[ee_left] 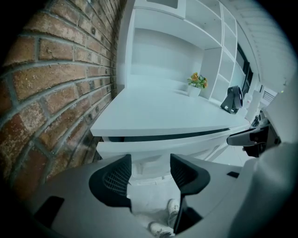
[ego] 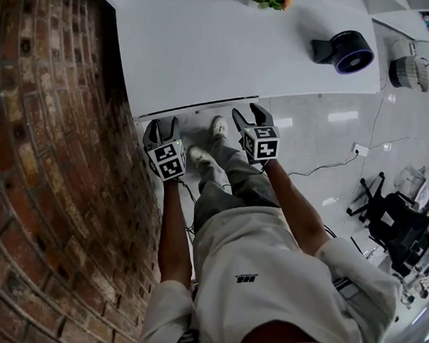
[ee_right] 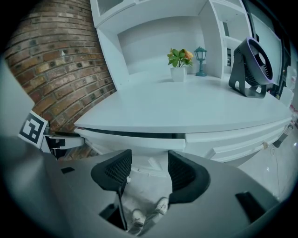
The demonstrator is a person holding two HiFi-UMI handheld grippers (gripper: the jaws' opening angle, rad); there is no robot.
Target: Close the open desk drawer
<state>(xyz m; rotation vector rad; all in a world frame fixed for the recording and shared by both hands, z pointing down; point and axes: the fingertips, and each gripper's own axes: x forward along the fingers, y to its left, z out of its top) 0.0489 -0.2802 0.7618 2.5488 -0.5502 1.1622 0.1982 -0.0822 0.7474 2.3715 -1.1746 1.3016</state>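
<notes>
One red brick wall [ego: 44, 182] fills 9 o'clock. White flat-top desk [ego: 211, 48] at 12, its white shallow drawer [ego: 194, 109] poking slightly past the front edge. Black round fan [ego: 346, 49] at 2. L gripper [ego: 161, 124] & R gripper [ego: 247, 112]: jaws wide, empty, near drawer front.

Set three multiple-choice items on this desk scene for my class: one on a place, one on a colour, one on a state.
1. Where does the fan stand? A) on the floor B) at the right end of the desk C) under the desk
2. What colour is the desk? A) brown B) black C) white
3. How do the jaws of the left hand-held gripper and the right hand-held gripper stand? A) apart, nothing between B) shut tight C) clamped on the fan
1 B: the head view shows it there. 2 C: white in every view. 3 A: each gripper view shows an empty gap.
</notes>
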